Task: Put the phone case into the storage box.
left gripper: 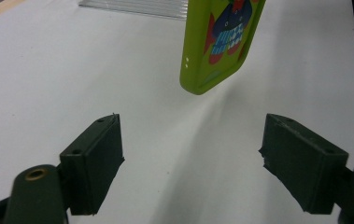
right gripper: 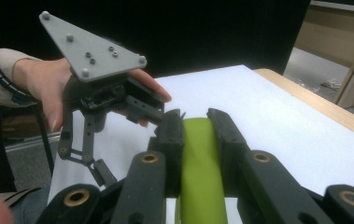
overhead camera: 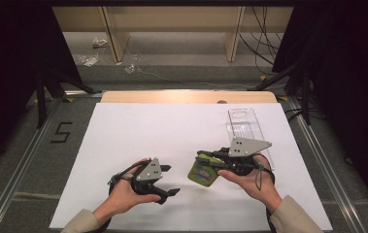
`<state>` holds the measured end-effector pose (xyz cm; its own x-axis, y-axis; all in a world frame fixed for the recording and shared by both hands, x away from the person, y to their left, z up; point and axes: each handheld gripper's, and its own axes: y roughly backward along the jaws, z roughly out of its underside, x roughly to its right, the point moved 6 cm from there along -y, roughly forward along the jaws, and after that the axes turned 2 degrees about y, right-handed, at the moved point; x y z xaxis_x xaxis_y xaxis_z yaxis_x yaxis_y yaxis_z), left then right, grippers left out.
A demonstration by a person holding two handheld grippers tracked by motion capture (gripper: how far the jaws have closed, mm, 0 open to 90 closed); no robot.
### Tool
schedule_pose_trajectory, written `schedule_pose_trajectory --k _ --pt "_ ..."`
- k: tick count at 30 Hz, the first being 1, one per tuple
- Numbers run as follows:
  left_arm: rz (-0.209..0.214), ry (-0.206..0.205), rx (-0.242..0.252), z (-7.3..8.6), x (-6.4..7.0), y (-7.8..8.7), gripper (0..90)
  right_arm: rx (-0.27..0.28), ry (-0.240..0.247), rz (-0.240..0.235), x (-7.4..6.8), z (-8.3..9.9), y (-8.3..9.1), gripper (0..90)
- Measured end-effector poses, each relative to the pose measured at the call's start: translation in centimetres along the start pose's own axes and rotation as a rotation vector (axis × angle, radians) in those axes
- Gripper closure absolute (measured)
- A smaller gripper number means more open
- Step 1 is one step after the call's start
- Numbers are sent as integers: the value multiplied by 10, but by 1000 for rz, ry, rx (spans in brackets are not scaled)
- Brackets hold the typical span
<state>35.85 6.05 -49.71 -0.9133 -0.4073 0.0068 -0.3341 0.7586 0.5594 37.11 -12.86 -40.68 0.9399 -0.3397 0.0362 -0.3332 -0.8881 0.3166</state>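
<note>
Right hand-held gripper is clamped on the green phone case, which hangs off the bench just ahead of the left hand-held gripper. Left one stands wide, holding nothing. Judged step: handover. Advice: bring the left jaws square onto the case's free lower end and grip fully before the right lets go. Open bench lies ahead of the left gripper; clear tray sits behind the right one, near the bench edge.
</note>
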Motion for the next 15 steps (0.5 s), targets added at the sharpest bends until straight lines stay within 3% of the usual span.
schedule_pose_trajectory --k 6,15 --pt "30 10 -10 -2 1 -10 154 -5 4 3 -1 0 0 775" --pt "73 -5 -16 -11 6 -30 187 -14 9 -8 -2 1 -2 775"
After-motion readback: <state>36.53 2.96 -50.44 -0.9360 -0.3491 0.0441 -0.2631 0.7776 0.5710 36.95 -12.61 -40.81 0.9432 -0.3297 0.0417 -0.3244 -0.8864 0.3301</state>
